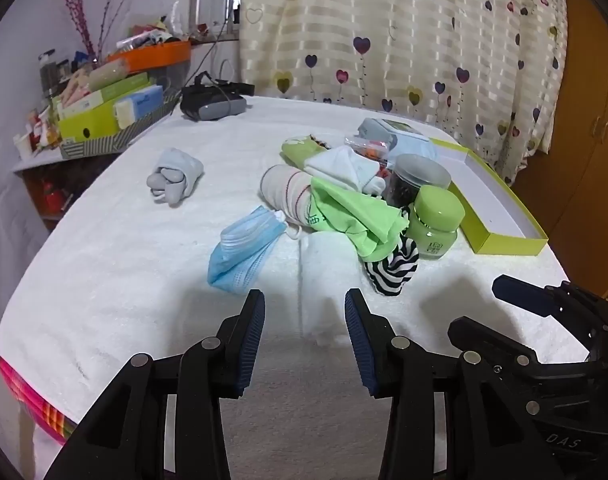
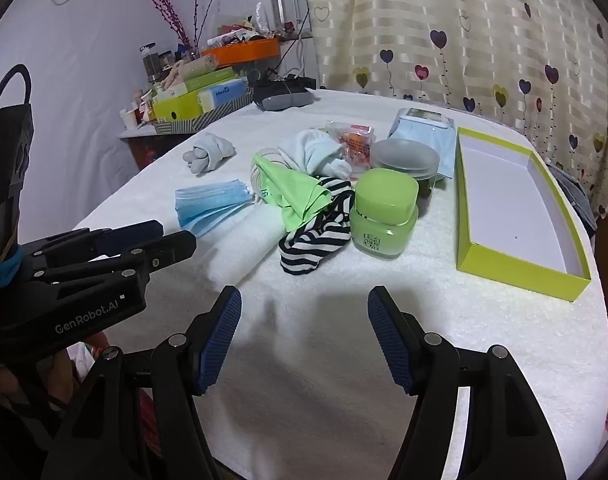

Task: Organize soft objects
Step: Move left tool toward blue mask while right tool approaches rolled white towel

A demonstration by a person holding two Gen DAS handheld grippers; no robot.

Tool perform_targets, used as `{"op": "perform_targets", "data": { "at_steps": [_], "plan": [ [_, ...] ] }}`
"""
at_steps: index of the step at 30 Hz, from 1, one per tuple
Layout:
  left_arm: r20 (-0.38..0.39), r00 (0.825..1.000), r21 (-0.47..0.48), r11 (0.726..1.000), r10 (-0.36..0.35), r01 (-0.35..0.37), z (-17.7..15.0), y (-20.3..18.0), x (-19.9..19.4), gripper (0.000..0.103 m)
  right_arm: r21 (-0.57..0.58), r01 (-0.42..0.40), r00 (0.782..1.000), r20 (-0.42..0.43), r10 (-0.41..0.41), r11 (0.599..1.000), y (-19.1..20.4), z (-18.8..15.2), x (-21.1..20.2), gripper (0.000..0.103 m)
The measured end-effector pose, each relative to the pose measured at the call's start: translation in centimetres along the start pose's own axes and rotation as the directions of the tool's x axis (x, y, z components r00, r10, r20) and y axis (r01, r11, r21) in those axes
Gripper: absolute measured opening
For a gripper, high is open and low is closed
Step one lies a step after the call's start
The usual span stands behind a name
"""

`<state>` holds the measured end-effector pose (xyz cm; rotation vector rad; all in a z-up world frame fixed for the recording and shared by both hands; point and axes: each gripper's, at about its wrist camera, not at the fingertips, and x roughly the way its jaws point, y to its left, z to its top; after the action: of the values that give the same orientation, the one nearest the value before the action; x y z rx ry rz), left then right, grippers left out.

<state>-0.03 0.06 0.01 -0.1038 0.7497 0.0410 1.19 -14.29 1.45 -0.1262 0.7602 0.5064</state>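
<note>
Heart-printed curtains hang behind the table, which is spread with a white towel (image 2: pixel 484 340), and nothing on it looks sorted yet. The lime-green box (image 2: pixel 520 258) on my right, presumably the place for the soft things, lies open and has nothing in it.

My left gripper (image 1: pixel 304 320) and right gripper (image 2: pixel 304 320) both hover above bare towel at the near edge, jaws spread wide, the right wider, with nothing between the pads.

All the soft things are still to do, I judge. They sit in a loose heap mid-table: a crumpled blue face mask (image 1: pixel 243 248) nearest my left tongs, a bright green cloth (image 2: pixel 295 196) draped over a rolled white towel (image 2: pixel 247 244), a black-and-white striped cloth (image 2: pixel 316 236) touching the green jar (image 2: pixel 384 216), and a white sock (image 2: pixel 316 152) behind. A balled grey sock (image 1: pixel 175 176) lies apart to the left. The jar and a clear lidded tub (image 2: pixel 406 160) stand among them and are not soft.
</note>
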Motion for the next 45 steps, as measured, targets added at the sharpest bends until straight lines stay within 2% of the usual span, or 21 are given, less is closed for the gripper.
{"op": "perform_targets", "data": {
  "at_steps": [5,14,20,21,26,28,32,45],
  "plan": [
    [0.001,1.0,0.001,1.0,-0.014,0.014,-0.1,0.3,-0.1,0.04,-0.003,0.002,1.0,0.001,-0.002,1.0,0.1,0.1,-0.1,0.066],
    [0.008,1.0,-0.006,1.0,0.023,-0.023,-0.3,0.3,-0.3,0.04,-0.013,-0.002,1.0,0.002,0.003,1.0,0.4,0.0,-0.3,0.066],
    [0.006,1.0,-0.009,1.0,0.021,-0.021,-0.3,0.4,-0.2,0.04,-0.014,-0.004,1.0,0.005,0.004,1.0,0.4,0.0,-0.3,0.066],
    [0.047,0.998,0.019,0.999,0.04,-0.04,-0.3,0.4,-0.5,0.04,-0.015,-0.003,1.0,0.007,0.003,1.0,0.5,0.0,-0.3,0.066],
    [0.018,0.999,0.038,0.999,0.032,-0.032,-0.3,0.1,-0.5,0.04,-0.02,-0.002,1.0,0.008,0.002,1.0,0.6,0.1,-0.3,0.067],
    [0.029,0.999,0.035,0.999,0.028,-0.029,-0.3,0.1,-0.5,0.04,-0.023,-0.002,1.0,0.007,0.002,1.0,0.7,0.1,-0.3,0.066],
    [-0.021,1.0,0.021,1.0,0.002,-0.002,-0.4,0.0,-0.4,0.04,-0.023,-0.006,1.0,0.001,0.006,1.0,0.8,0.1,-0.2,0.067],
    [-0.036,0.999,0.022,1.0,0.019,-0.019,-0.2,0.4,0.0,0.04,-0.032,-0.015,1.0,-0.007,0.015,0.999,1.1,0.3,0.3,0.067]
  ]
}}
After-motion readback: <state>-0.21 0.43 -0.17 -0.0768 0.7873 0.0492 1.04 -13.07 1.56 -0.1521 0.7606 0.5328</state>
